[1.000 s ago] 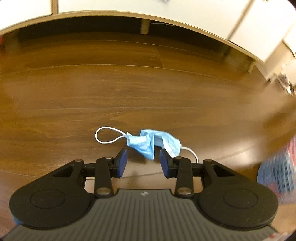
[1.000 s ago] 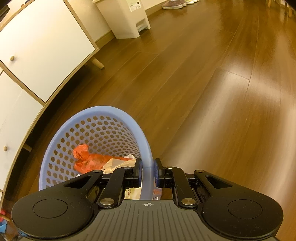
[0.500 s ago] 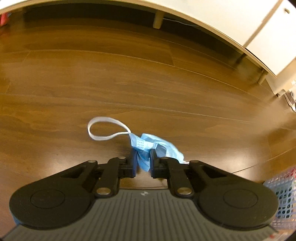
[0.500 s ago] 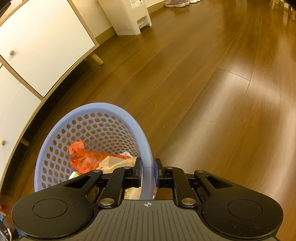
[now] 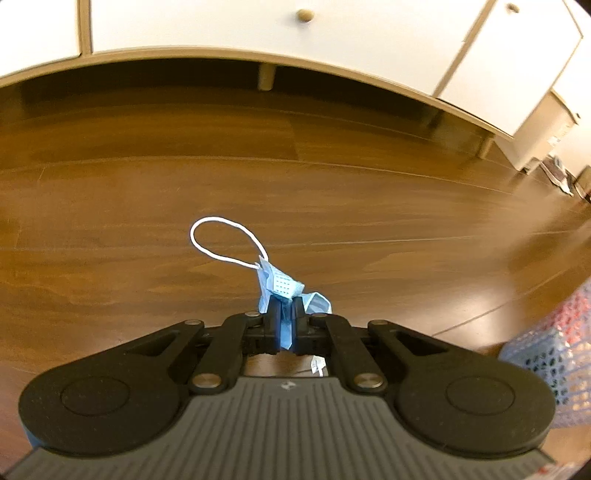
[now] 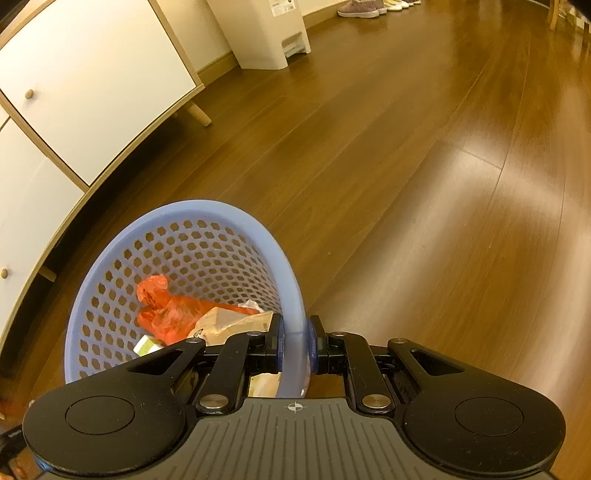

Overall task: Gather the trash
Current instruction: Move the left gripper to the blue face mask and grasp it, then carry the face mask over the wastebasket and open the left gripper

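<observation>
Squarely between left fingers (image 5: pixel 276 317): face mask (image 5: pixel 282 286)

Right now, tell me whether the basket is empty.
Not empty: the basket holds an orange bag and crumpled paper.

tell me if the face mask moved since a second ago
Yes. The blue face mask is off the wood floor, pinched in the left gripper, with more of the white cabinet in view.

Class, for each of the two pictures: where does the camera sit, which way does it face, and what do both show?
Left wrist: behind the left tongs, facing the floor and cabinet; tongs shut on a face mask.
Right wrist: behind the right tongs, facing down the room; tongs shut on the basket rim.
Shared: the basket, floor, cabinet.
</observation>
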